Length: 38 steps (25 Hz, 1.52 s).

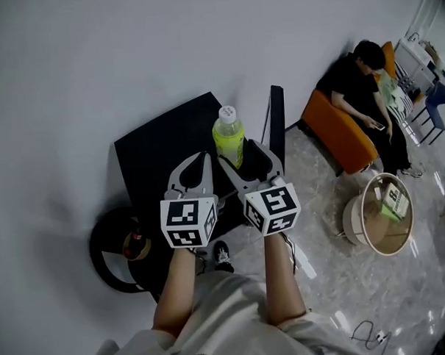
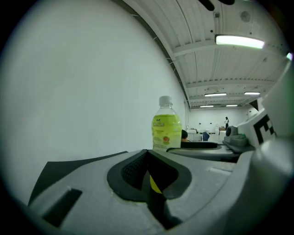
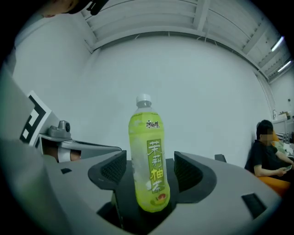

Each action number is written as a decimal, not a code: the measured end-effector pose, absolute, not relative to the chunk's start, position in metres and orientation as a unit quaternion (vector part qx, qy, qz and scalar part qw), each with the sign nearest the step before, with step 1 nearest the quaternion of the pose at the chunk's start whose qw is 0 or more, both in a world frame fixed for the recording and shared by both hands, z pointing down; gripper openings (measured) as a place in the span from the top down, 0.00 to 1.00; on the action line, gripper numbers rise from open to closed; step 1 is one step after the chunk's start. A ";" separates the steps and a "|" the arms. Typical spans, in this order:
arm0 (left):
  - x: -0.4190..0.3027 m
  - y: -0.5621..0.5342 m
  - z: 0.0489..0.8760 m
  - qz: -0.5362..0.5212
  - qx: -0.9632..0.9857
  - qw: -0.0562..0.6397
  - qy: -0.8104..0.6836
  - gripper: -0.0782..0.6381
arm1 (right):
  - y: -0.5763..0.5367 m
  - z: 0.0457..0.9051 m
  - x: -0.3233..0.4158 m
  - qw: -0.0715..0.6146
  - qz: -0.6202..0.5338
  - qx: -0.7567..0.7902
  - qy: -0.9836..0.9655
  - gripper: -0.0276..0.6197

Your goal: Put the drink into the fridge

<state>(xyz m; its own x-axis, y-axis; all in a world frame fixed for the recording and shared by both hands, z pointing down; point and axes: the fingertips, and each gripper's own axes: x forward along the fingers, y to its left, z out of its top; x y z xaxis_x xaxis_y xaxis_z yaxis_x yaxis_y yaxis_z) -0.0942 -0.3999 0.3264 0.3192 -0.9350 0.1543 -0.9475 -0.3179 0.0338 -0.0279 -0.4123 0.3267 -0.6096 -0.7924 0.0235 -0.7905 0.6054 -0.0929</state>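
A yellow-green drink bottle (image 1: 229, 138) (image 3: 149, 170) with a white cap stands upright at the right edge of a low black fridge (image 1: 162, 150). My right gripper (image 1: 245, 156) (image 3: 149, 167) is open around the bottle's lower half, with a small gap between each pad and the bottle. To its left, my left gripper (image 1: 196, 161) (image 2: 148, 170) is shut and empty over the fridge's top. In the left gripper view the bottle (image 2: 166, 124) shows beyond the jaws, to the right. A thin black panel (image 1: 278, 126), apparently the fridge's door, stands just right of the bottle.
A white wall lies behind the fridge. A black round stand (image 1: 111, 251) with a dark bottle on it sits on the floor at left. A person (image 1: 355, 86) sits on an orange sofa (image 1: 339, 142) at right, next to a round side table (image 1: 379, 214).
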 end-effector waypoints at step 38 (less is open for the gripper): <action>-0.075 -0.261 0.357 0.047 0.773 0.064 -0.630 0.88 | -0.294 0.323 0.016 -0.017 0.007 -0.391 0.920 0.55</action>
